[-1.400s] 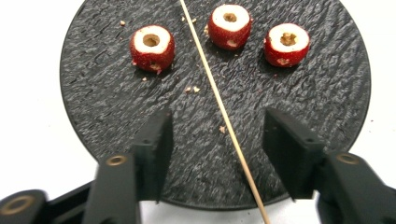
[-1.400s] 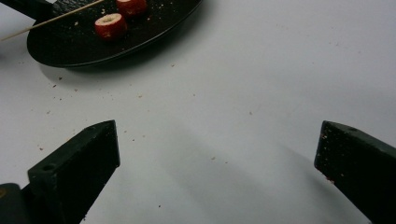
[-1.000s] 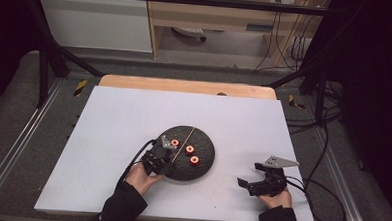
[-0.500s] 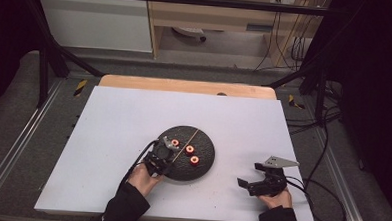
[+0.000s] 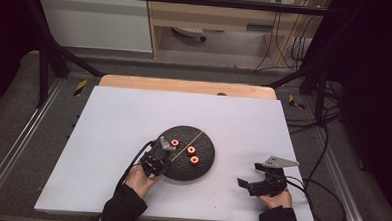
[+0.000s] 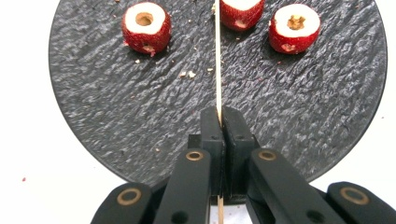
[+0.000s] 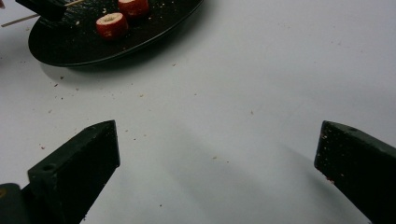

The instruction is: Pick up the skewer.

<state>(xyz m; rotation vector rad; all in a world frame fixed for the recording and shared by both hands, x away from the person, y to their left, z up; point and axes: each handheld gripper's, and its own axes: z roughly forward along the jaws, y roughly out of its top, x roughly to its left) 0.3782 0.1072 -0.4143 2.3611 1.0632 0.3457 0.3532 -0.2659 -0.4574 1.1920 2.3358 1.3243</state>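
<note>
In the high view the left gripper [image 5: 163,150] sits at the near left rim of a round black plate [image 5: 204,161] on the white table [image 5: 113,117], with three red fruit pieces [image 5: 188,151] on the plate; the right gripper [image 5: 253,180] rests well apart on the table, jaws spread wide with nothing between them

In the left gripper view the jaws have just been closing and now pinch a thin wooden skewer [image 6: 217,60] that runs up across the plate [image 6: 102,93] to the middle fruit piece [image 6: 240,11]

In the right gripper view both wide-set jaws hover over bare table [image 7: 224,116], the plate [image 7: 70,51] far off
</note>
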